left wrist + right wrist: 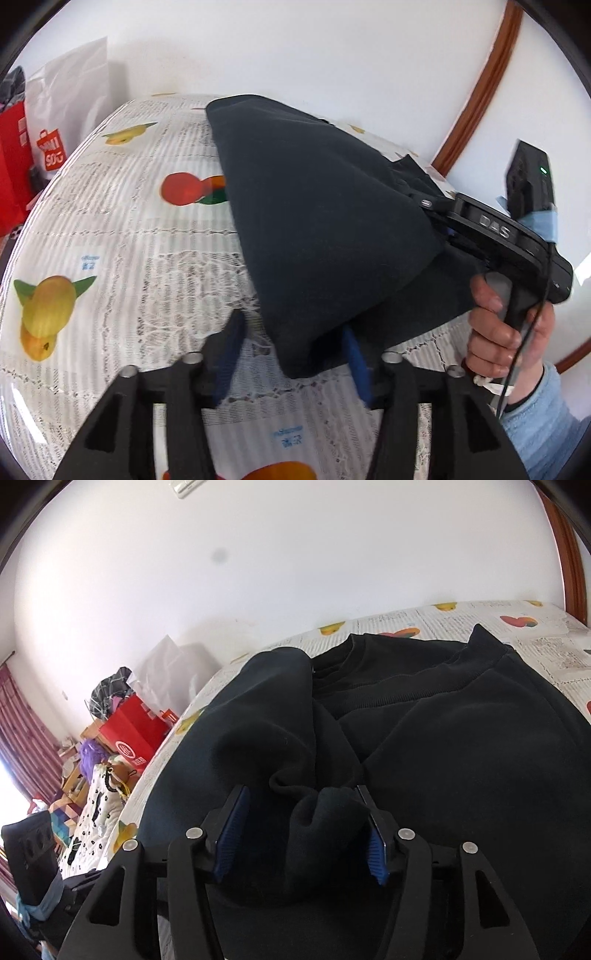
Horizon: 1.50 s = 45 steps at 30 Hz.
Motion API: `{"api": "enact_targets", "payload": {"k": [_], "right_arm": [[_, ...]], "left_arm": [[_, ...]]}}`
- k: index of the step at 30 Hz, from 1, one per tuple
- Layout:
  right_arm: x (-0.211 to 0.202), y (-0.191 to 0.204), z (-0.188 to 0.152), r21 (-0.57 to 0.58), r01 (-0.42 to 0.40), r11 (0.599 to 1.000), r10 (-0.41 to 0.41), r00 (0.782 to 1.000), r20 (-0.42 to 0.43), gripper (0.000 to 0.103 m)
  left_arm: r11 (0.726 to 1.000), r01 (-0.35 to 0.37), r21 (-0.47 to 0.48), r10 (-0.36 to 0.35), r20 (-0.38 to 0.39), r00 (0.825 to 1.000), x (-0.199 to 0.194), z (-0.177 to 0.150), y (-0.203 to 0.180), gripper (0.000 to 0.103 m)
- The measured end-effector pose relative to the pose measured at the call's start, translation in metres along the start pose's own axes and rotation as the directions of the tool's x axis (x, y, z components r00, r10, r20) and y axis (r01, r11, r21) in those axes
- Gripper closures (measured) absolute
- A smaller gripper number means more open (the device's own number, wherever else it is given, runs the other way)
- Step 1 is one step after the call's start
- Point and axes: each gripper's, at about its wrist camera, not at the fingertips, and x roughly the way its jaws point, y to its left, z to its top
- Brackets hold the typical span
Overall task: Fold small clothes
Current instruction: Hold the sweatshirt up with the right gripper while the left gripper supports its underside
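Fingers (229,354) of the left gripper (291,354) spread apart, blue pads clear of each other, a low corner of the dark garment (314,221) hanging between them and brushing the right pad. Lifted in a tent over the fruit-print tablecloth (129,240), far end resting on the table near the wall. At right, the right gripper (443,214) buried nose-first in the cloth, fingertips hidden by fabric, handle gripped by a hand (506,332) in a pale blue sleeve. White shopping bag (70,110) and red bag (11,155) at the table's left edge.

From the right wrist: fingers (231,834) of the right gripper (303,834) standing wide, a bunched fold of the garment (461,746) humped in the gap, touching the right pad, short of the left. Ribbed collar turned toward the wall, body of the garment covering most of the tablecloth (535,646). Left of the table, a red bag (133,734) amid clutter, curtains at the window. Part of the left gripper (40,871) at lower left.
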Motion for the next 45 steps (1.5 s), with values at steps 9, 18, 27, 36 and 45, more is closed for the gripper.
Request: {"api": "enact_targets", "payload": {"k": [9,18,27,36,45], "right_arm": [[0.017,0.005,0.008,0.004,0.077,0.997,-0.077,0.997,0.024,0.082],[-0.092,-0.038,0.001,0.043,0.026,0.999,-0.038,0.949,0.313,0.091],[-0.09,-0.079,-0.034,0.077,0.137,0.988,-0.144,0.984,0.108,0.084],[-0.08,-0.067,0.003,-0.018,0.091,0.996,-0.089,0.992,0.094,0.055],[-0.018,-0.077,0.025,0.073,0.095,0.993,-0.087,0.991,-0.099,0.067]], "left_arm": [[0.98,-0.183,0.072,0.185,-0.023,0.983,0.036,0.018,-0.043,0.036],[0.973,-0.22,0.064,0.221,-0.007,0.975,0.045,0.02,-0.043,0.035],[0.974,-0.209,0.086,0.21,-0.001,0.978,0.046,0.023,-0.046,0.033],[0.992,-0.089,0.085,0.09,-0.014,0.996,0.04,0.027,-0.051,0.033],[0.974,-0.122,0.193,0.127,-0.013,0.992,0.055,0.02,-0.073,0.026]]}}
